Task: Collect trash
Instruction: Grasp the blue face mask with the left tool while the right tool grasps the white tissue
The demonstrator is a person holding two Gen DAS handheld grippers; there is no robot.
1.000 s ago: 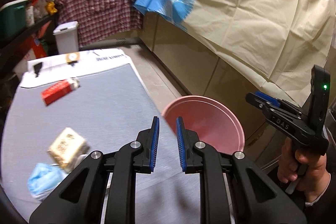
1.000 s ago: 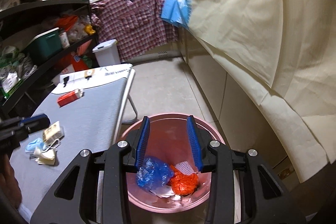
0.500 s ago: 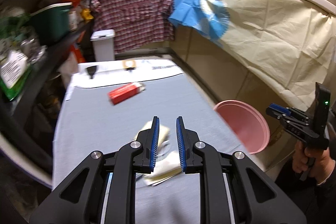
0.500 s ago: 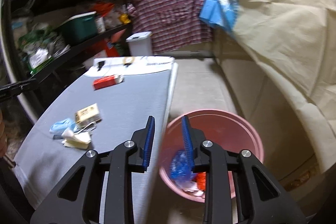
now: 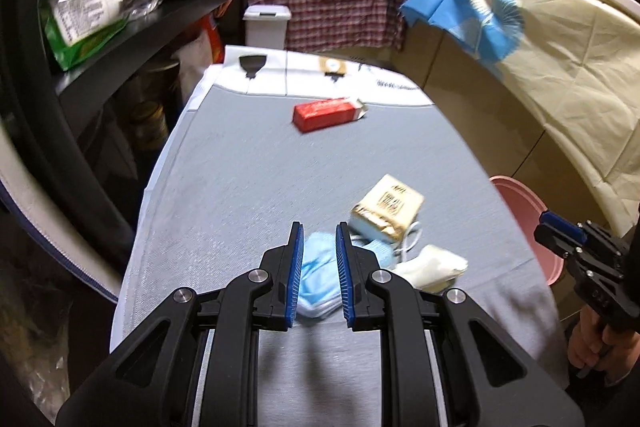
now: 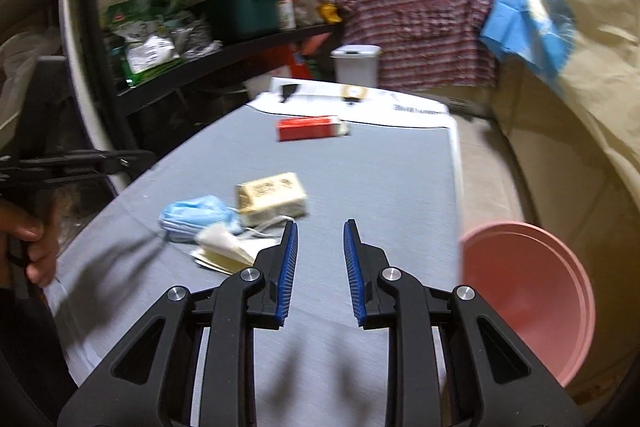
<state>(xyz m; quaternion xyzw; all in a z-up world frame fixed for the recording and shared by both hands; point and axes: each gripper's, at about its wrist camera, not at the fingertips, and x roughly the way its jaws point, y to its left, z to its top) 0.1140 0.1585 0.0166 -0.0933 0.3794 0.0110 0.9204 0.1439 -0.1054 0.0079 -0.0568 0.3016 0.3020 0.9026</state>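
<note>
On the grey table [image 5: 248, 187] lie a red carton [image 5: 328, 113], a beige box [image 5: 390, 213], a crumpled blue face mask [image 5: 316, 267] and a white wad of paper [image 5: 432, 267]. My left gripper [image 5: 318, 227] hovers over the mask, its jaws a narrow gap apart with nothing between them. My right gripper [image 6: 321, 223] is open and empty over the table's near right part, just right of the white wad [image 6: 222, 247], the mask [image 6: 196, 211] and the beige box [image 6: 272, 197]. The pink bin [image 6: 528, 291] stands on the floor beside the table's right edge.
Dark shelves [image 6: 208, 63] crowded with bags and a green cooler run along the left. A white lidded bin [image 6: 354, 65] and a plaid shirt [image 6: 420, 27] are beyond the table's far end. Beige sheeting [image 5: 560, 87] covers the counter on the right. A hand [image 6: 28, 239] holds the left gripper.
Both grippers have swung left, from over the pink bin to over the table and the trash pile. The right jaws have narrowed; the left gap is unchanged.
</note>
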